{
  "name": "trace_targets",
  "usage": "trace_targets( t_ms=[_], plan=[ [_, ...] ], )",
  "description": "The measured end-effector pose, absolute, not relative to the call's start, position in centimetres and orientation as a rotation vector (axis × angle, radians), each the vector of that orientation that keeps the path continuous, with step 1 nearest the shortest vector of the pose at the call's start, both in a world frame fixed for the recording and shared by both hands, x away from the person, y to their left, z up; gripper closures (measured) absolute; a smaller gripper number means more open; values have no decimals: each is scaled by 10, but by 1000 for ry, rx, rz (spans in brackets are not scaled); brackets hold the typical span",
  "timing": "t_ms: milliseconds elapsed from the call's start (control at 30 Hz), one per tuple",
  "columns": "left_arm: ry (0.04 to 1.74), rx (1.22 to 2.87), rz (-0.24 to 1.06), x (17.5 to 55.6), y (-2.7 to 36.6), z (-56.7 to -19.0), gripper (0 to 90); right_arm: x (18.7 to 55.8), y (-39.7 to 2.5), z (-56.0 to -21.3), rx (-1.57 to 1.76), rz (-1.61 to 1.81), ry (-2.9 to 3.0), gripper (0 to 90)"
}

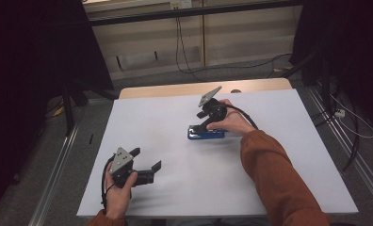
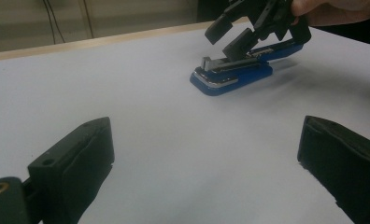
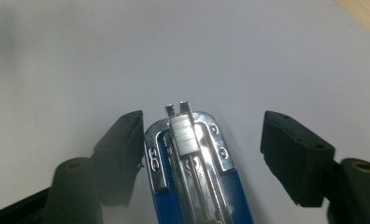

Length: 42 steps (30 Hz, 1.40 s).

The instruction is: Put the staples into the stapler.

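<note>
The white surface [image 1: 166,122] is evenly and rather dimly lit from above, while the room's edges are lost in near-black. Soft, faint shadows are cast under the blue stapler [image 2: 232,74]. In the right gripper view, glare is seen on its metal parts and a grey falloff at the upper left corner. The near jaws are rendered slightly blurred in both gripper views.

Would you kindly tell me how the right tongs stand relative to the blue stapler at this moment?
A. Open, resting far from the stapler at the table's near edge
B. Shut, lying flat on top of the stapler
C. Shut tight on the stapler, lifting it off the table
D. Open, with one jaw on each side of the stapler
D: in the right gripper view the right tongs are spread, and the blue stapler lies between the jaws on the white table.
</note>
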State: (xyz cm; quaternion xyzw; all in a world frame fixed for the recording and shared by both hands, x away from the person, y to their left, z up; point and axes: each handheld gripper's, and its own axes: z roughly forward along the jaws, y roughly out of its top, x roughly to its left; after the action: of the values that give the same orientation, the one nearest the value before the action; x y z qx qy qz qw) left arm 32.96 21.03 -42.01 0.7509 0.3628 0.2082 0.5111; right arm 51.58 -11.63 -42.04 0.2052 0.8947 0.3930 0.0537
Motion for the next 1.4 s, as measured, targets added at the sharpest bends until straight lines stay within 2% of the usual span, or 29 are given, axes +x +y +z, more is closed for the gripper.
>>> trace_targets(
  t_ms=[67,133,467,1400],
  plan=[
    [875,1808,500,330,210,-420,39,515,-119,-421,644,1198,2706,232],
    [875,1810,501,330,210,-420,39,514,-121,-422,688,1199,2680,150],
    [879,1809,499,331,211,-421,39,506,-136,-417,770,1240,2590,77],
    [876,1798,494,329,209,-420,40,471,-181,-410,1044,1262,2284,53]
  ],
)
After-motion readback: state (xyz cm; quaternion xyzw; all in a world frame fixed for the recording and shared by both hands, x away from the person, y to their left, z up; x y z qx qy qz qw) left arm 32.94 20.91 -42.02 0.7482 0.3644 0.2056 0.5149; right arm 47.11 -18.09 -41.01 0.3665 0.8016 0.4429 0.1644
